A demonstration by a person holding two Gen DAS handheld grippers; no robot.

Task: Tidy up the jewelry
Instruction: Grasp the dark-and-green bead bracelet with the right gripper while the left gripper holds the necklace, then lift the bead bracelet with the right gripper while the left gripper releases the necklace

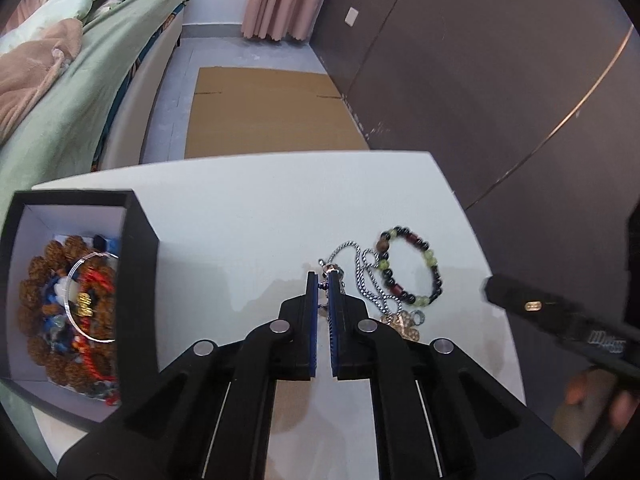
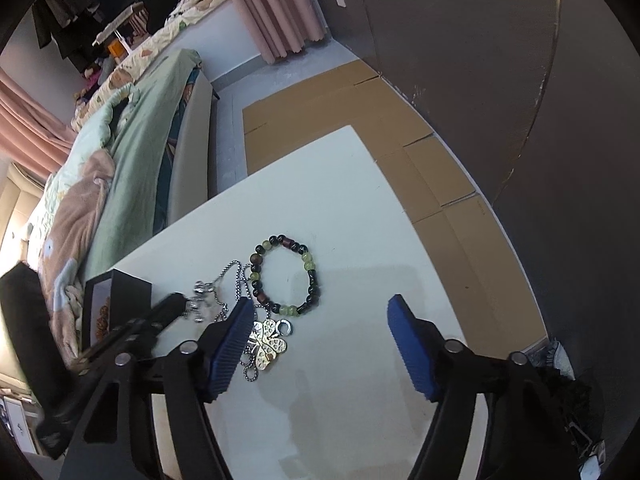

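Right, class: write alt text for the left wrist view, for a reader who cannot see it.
The left gripper is shut on a small silver piece of a chain necklace lying on a white table, beside a beaded bracelet. At left, an open black box holds more bead jewelry; the right gripper enters from the right.

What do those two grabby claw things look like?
Both are matte black plastic. The left gripper and the right gripper each have two angular arms joined by round silver pins. The jaws are lined with flat blue ribbed pads. The right one's side carries a small gold mark and white lettering.
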